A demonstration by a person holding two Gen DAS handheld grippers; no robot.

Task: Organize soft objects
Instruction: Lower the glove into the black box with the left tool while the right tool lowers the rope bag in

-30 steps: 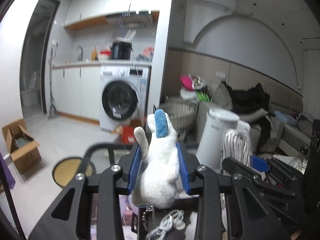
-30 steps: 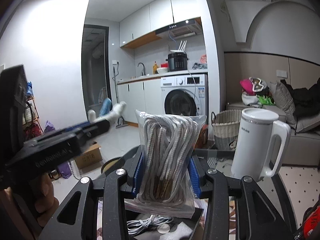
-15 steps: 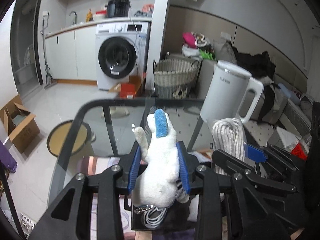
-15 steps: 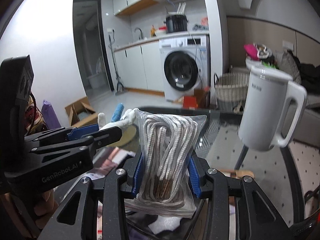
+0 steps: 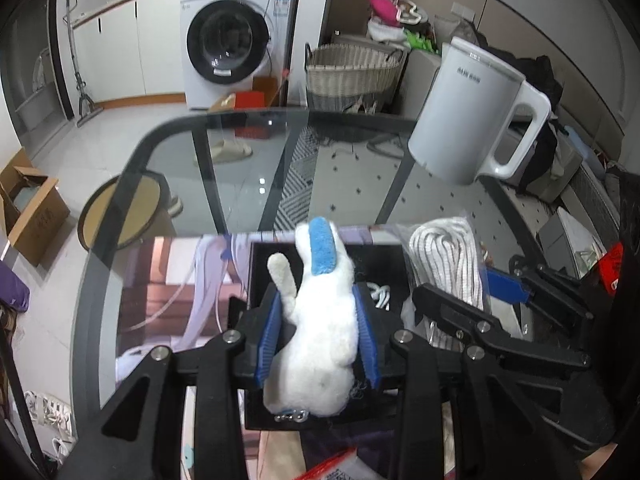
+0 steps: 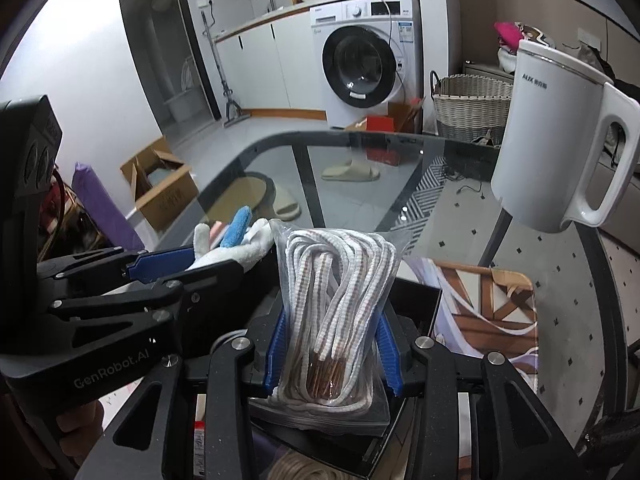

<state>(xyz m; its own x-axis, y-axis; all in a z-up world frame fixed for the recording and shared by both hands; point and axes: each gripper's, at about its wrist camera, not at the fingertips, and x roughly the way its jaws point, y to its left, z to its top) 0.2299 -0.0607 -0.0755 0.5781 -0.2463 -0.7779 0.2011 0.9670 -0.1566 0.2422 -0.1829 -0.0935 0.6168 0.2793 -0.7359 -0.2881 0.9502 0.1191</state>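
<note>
My left gripper (image 5: 318, 336) is shut on a white plush toy (image 5: 318, 332) with a blue ear, held above a black open box (image 5: 256, 264) on the glass table. My right gripper (image 6: 332, 344) is shut on a clear bag of white-and-brown cord (image 6: 336, 304), held over the same box (image 6: 424, 304). The two grippers are side by side; the bag of cord shows in the left wrist view (image 5: 444, 256) and the plush toy in the right wrist view (image 6: 232, 244). A white cable (image 5: 380, 294) lies inside the box.
A white kettle (image 5: 468, 108) stands at the table's far right. A printed mat (image 6: 488, 312) lies under the box. The glass table's dark rim (image 5: 132, 160) curves at the far left. Beyond are a washing machine (image 5: 232, 36) and a wicker basket (image 5: 352, 76).
Both grippers have tilted downward and lowered toward the table with their loads; the black box and mat have come into view beneath them.
</note>
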